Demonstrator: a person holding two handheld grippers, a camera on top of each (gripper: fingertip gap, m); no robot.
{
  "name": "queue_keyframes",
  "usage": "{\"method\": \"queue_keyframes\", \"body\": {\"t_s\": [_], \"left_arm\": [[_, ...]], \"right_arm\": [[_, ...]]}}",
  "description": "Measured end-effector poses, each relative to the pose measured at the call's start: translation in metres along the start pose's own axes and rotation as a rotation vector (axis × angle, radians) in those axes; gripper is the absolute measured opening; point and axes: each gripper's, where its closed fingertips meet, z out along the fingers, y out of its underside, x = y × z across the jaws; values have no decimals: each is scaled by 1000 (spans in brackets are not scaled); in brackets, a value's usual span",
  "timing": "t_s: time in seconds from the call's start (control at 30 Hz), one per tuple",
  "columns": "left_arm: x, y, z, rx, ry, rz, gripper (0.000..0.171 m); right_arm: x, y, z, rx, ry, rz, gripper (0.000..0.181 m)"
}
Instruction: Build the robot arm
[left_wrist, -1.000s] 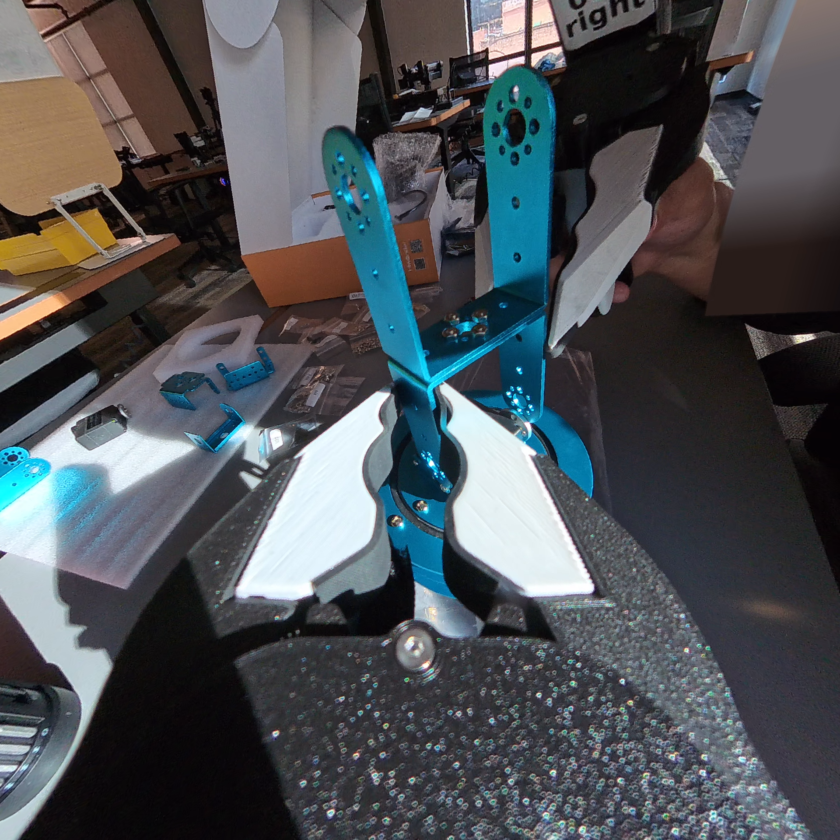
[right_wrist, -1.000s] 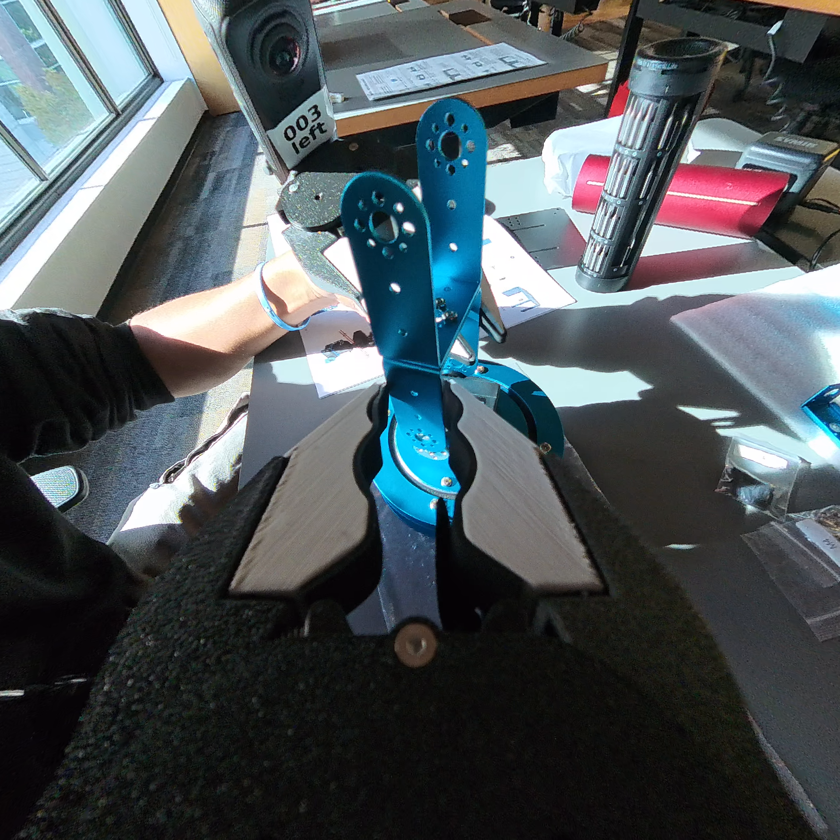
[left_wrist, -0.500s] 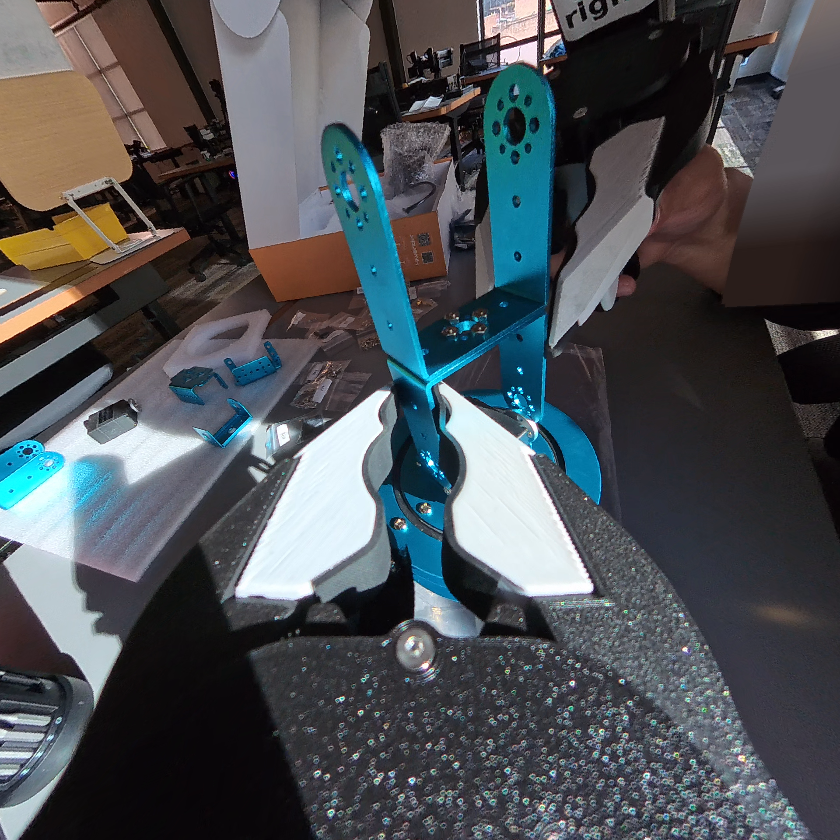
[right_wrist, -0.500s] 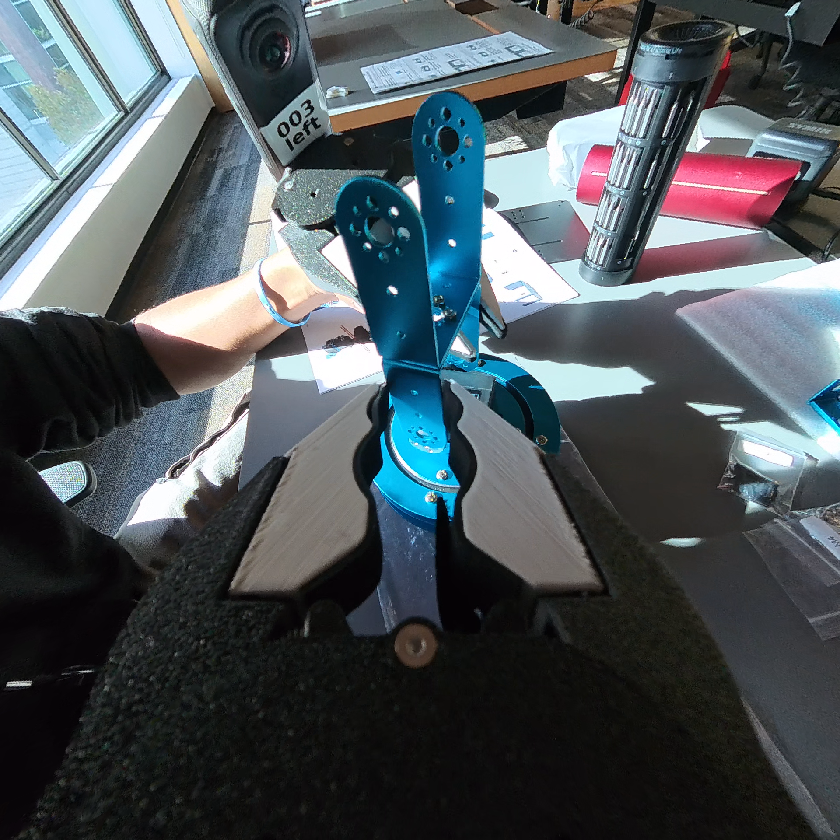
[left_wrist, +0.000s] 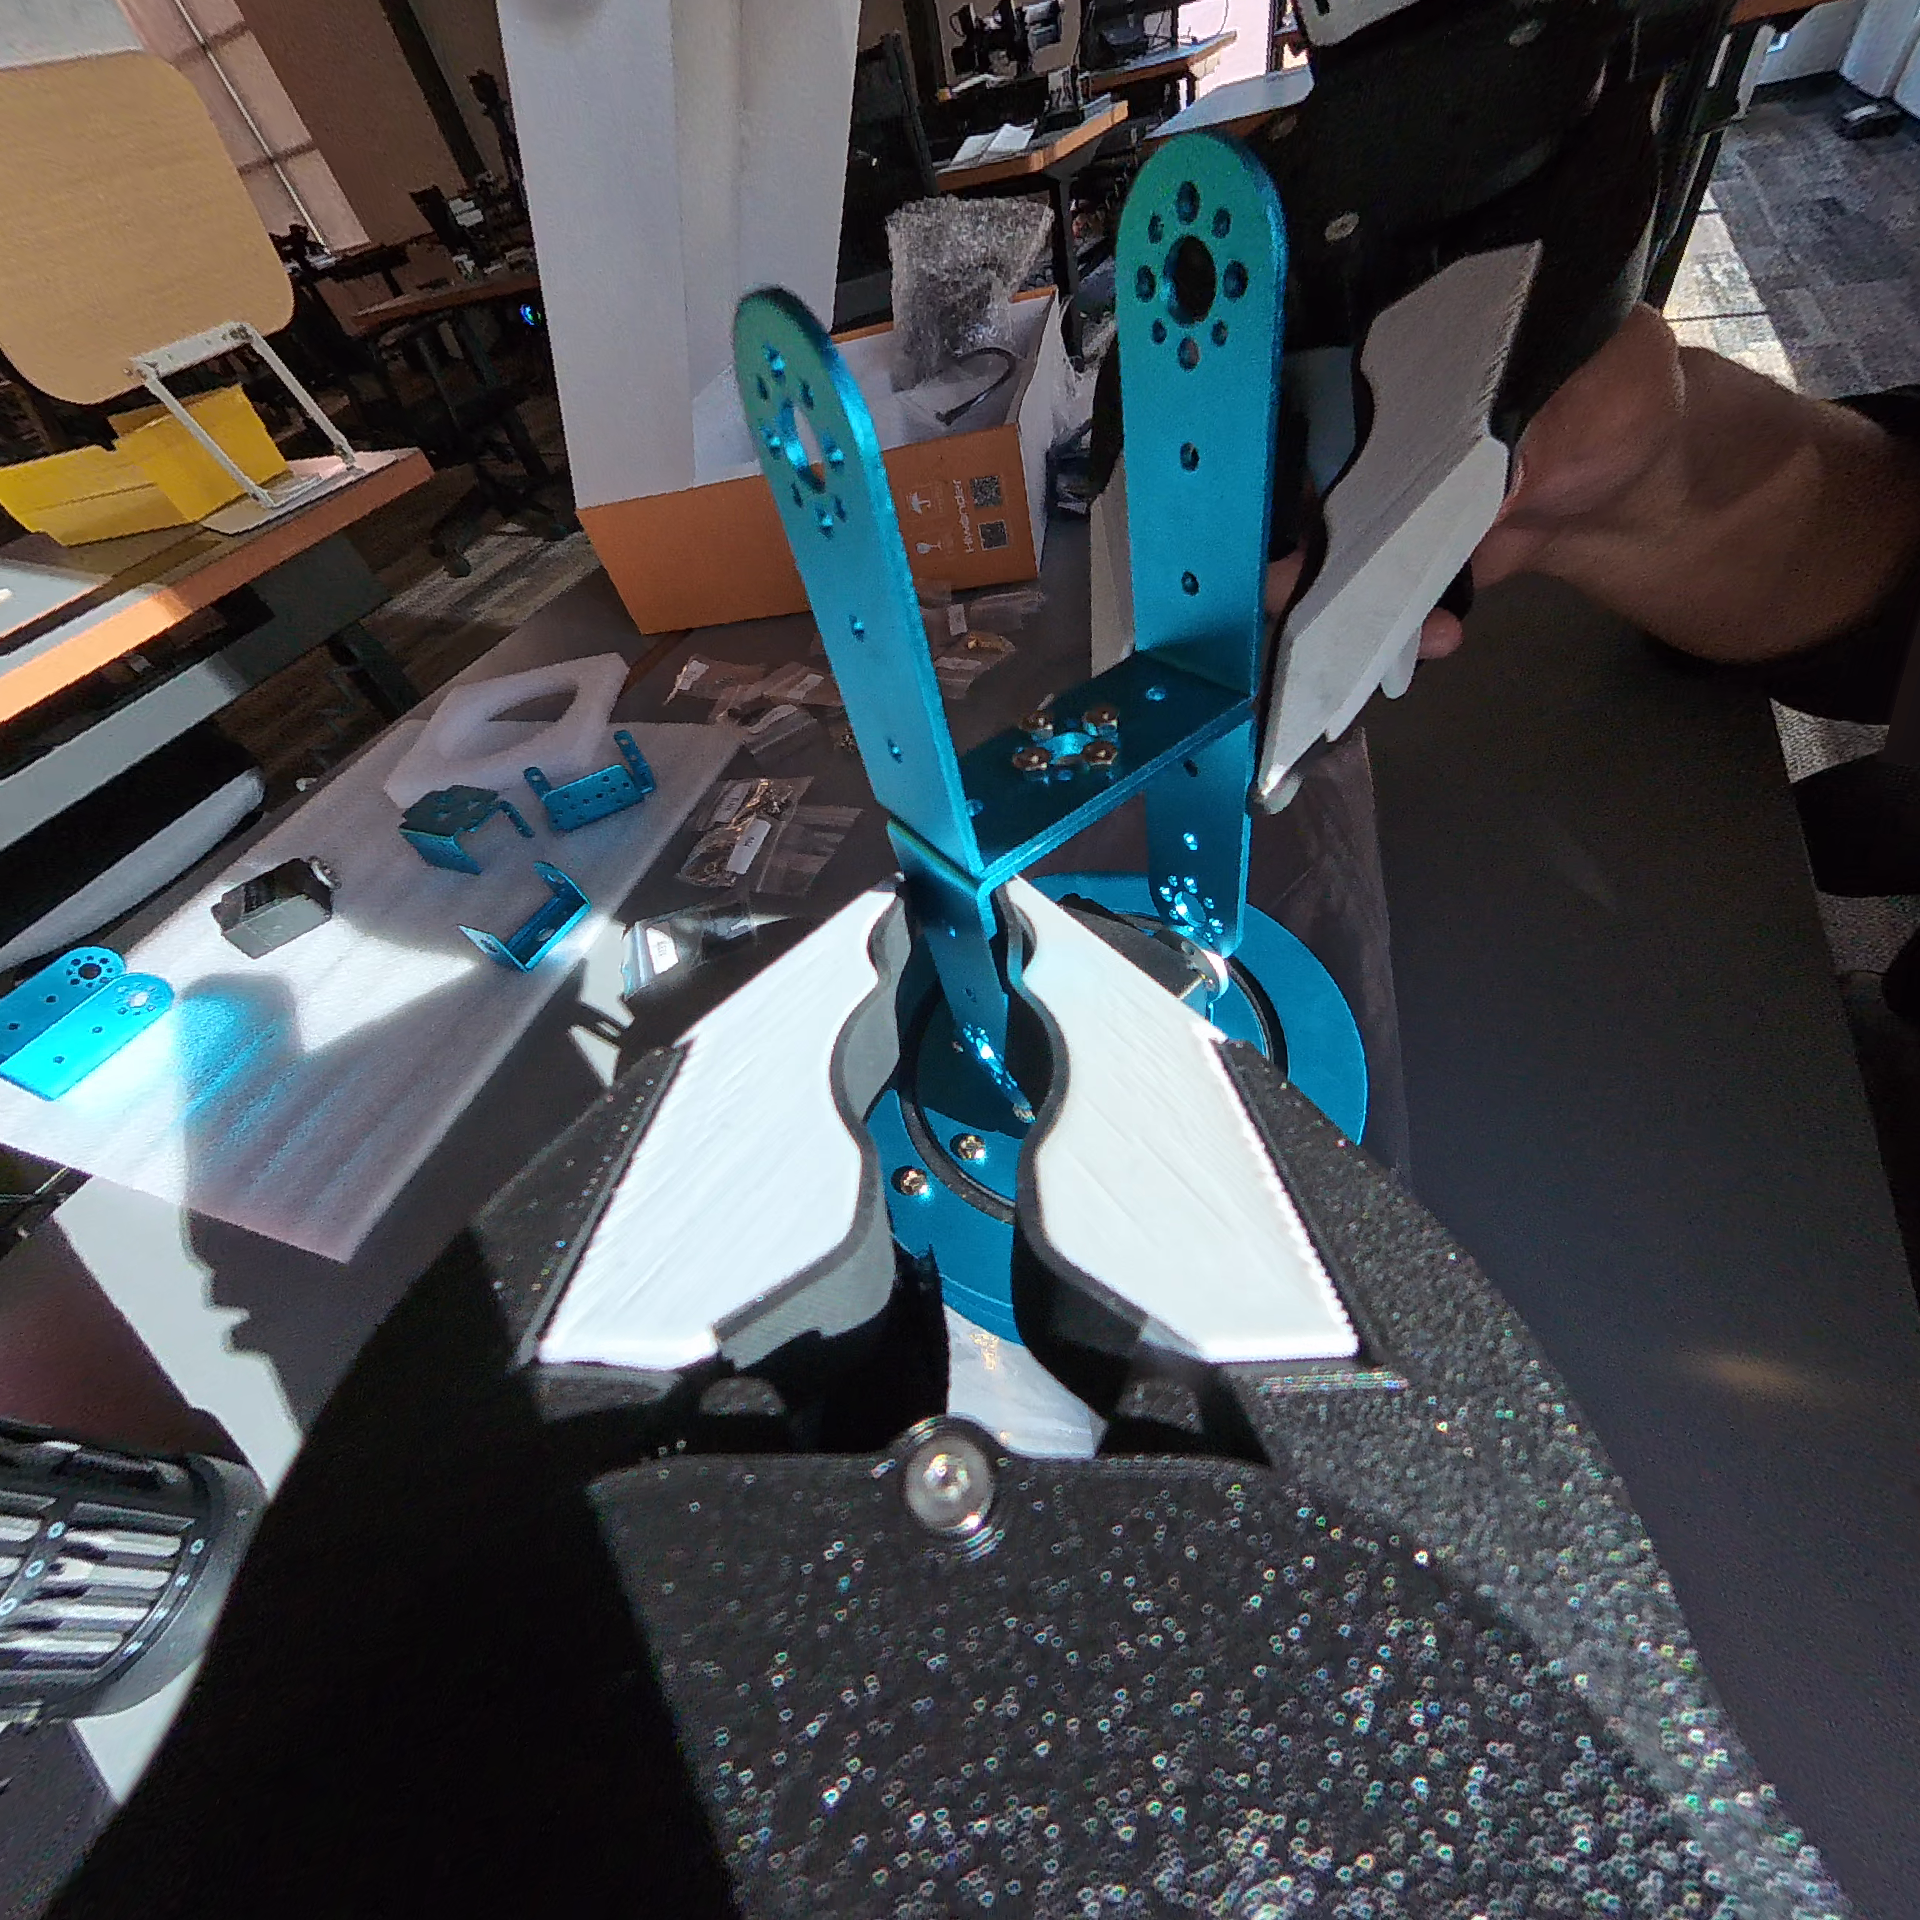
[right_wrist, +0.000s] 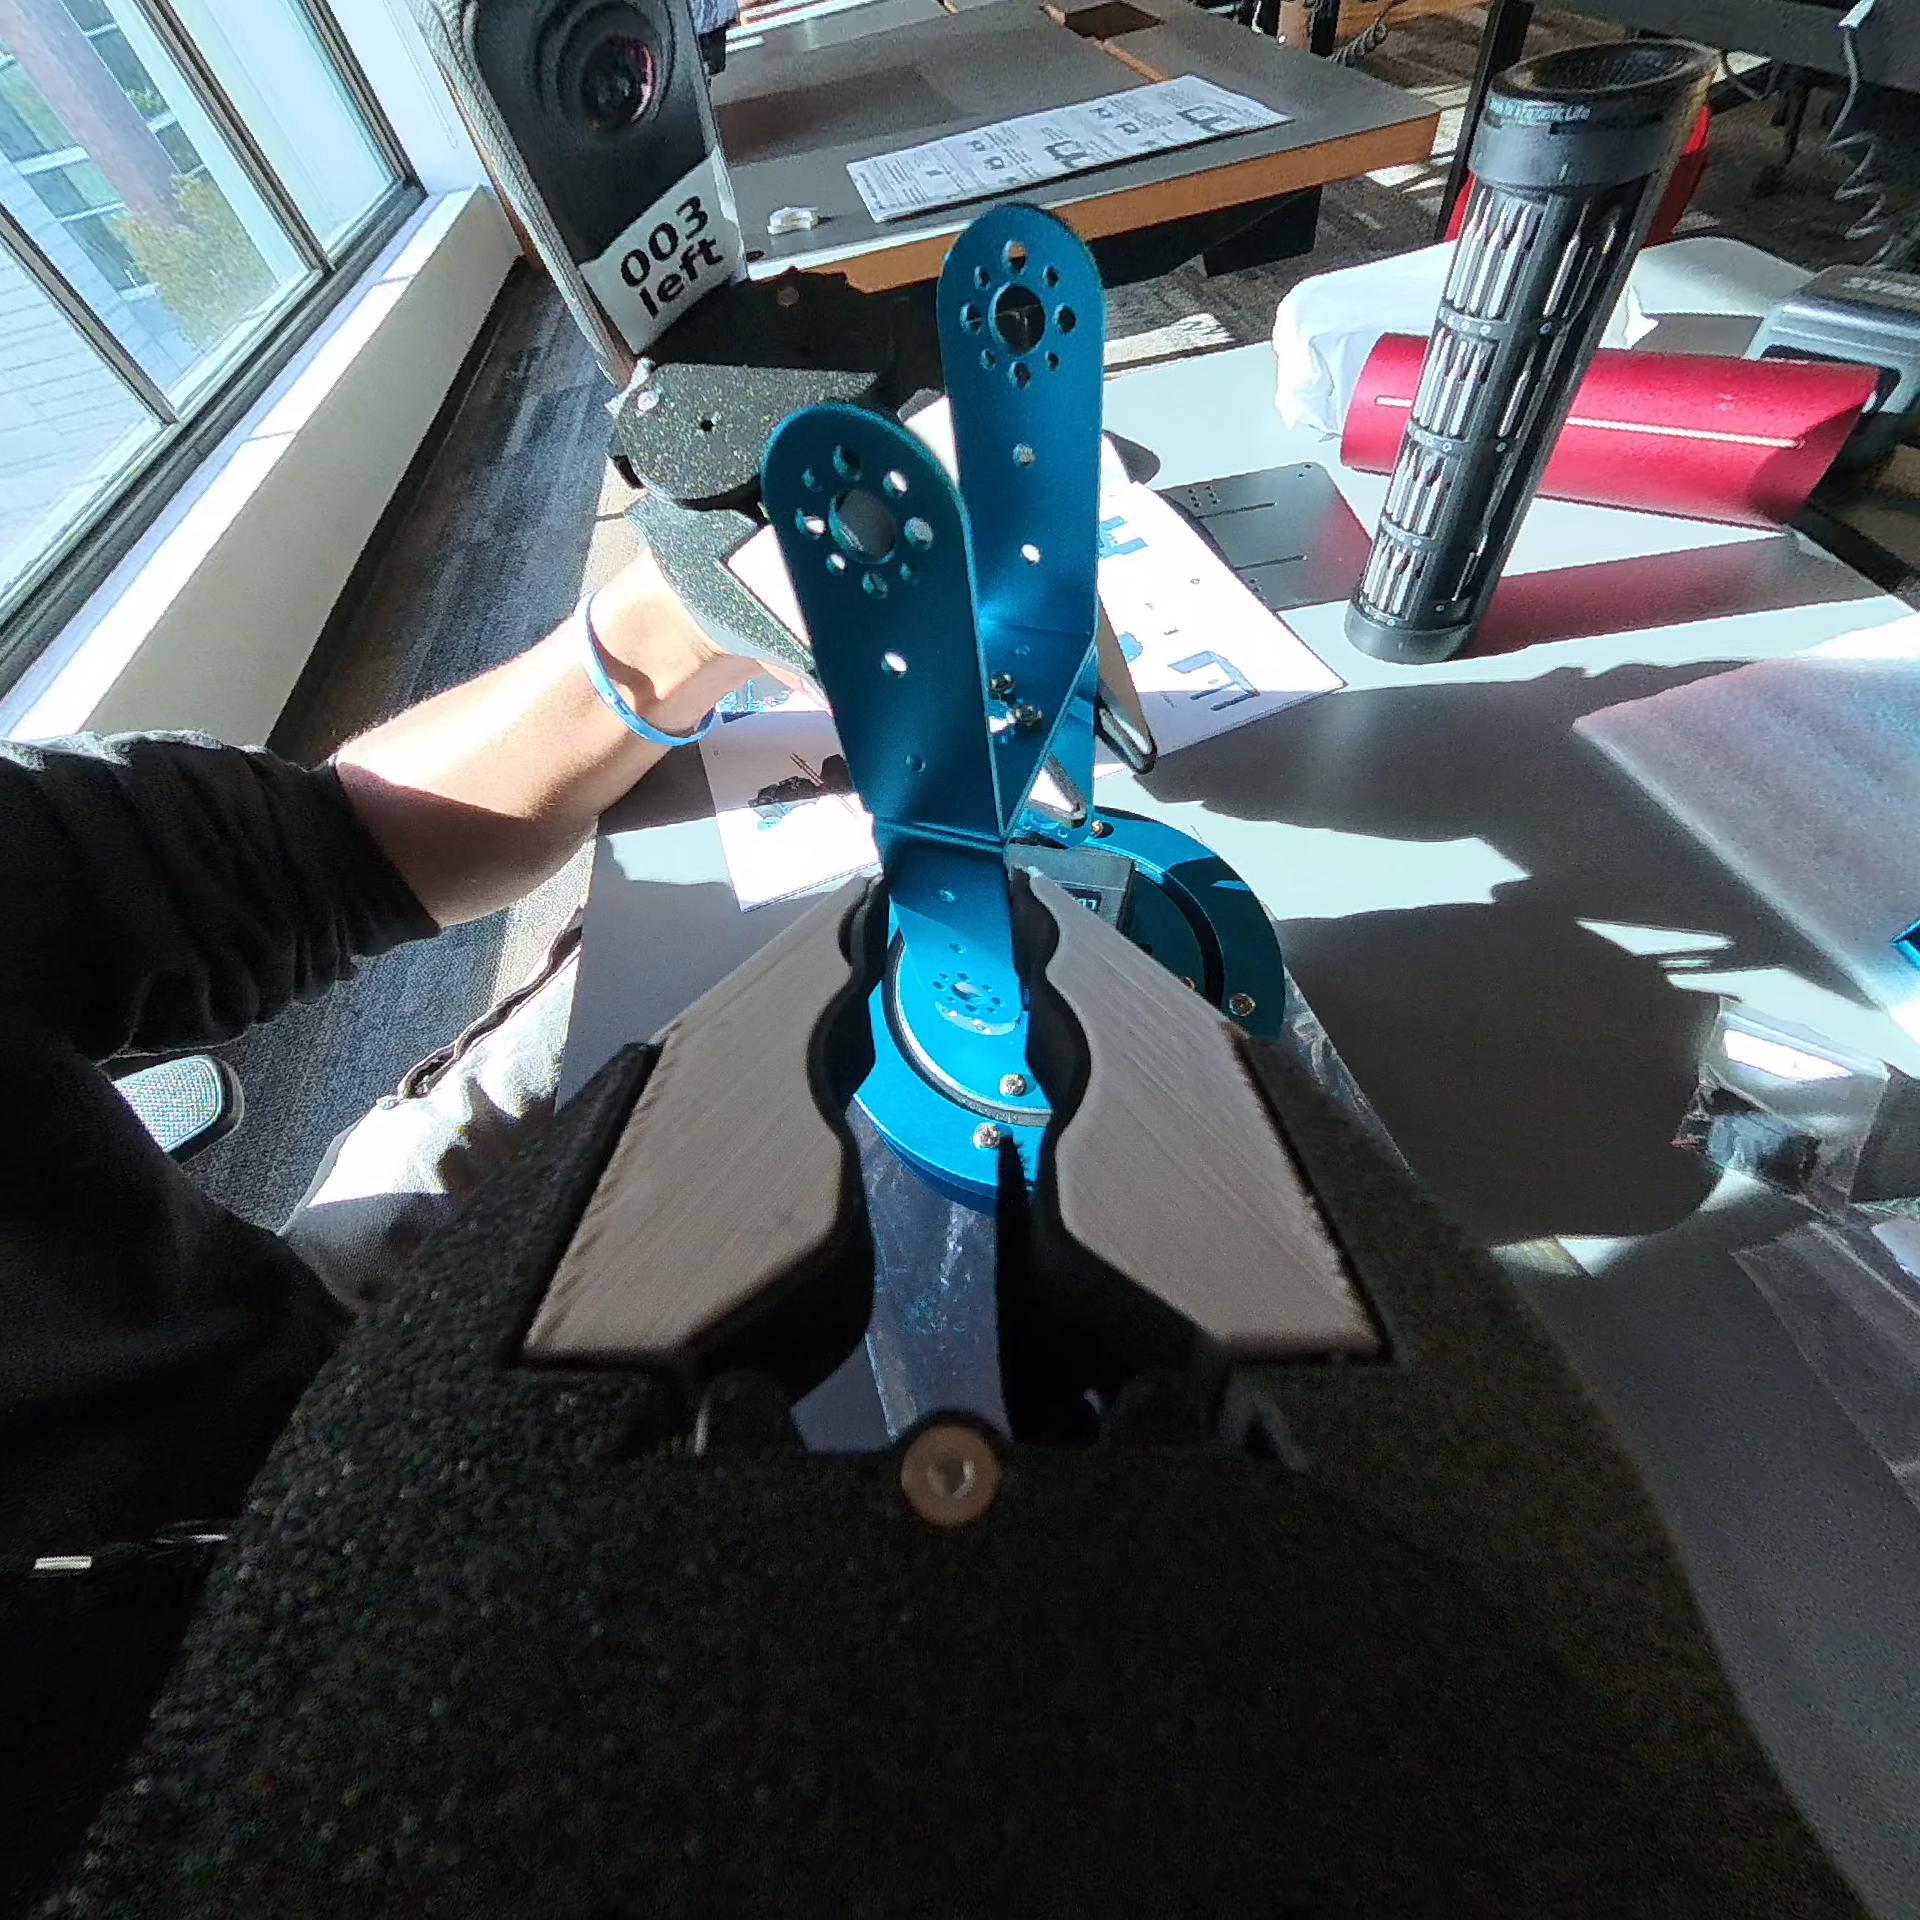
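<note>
A blue metal bracket assembly (left_wrist: 1195, 468) stands on a round blue base (left_wrist: 1299, 1049) on the dark table. It has two long drilled arms pointing up and two short legs below. My left gripper (left_wrist: 956, 904) is shut on the near lower leg. In the right wrist view, my right gripper (right_wrist: 948, 894) is shut on the opposite lower leg of the same assembly (right_wrist: 1023, 447), above the base (right_wrist: 1205, 914). One of the right gripper's fingers (left_wrist: 1392, 499) shows beside the far arm in the left wrist view, with a hand behind it.
A white foam sheet (left_wrist: 343, 1091) at left carries small blue brackets (left_wrist: 582, 795) and a servo (left_wrist: 275, 904). An orange and white box (left_wrist: 831, 540) stands behind. A black cylinder of bits (right_wrist: 1507, 364), a red case (right_wrist: 1621, 436) and paper sheets (right_wrist: 1195, 644) lie beyond. My hands' fingertips stand some 4 centimeters from each other.
Both grippers keep their hold on the assembly. The assembly has turned and shifted slightly, so its upper arms stand at a slightly different angle in both views.
</note>
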Motion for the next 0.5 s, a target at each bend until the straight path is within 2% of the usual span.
{"method": "queue_keyframes", "body": {"t_s": [0.23,0.33,0.5], "left_arm": [[-2,3,-4,-32,-39,6,12],[-3,4,-6,-62,-120,5,9],[-7,8,-8,-206,-277,68,11]], "right_arm": [[-3,0,4,-55,9,-62,22],[-4,0,4,-95,9,-66,22],[-5,1,4,-170,-10,-90,22]]}}
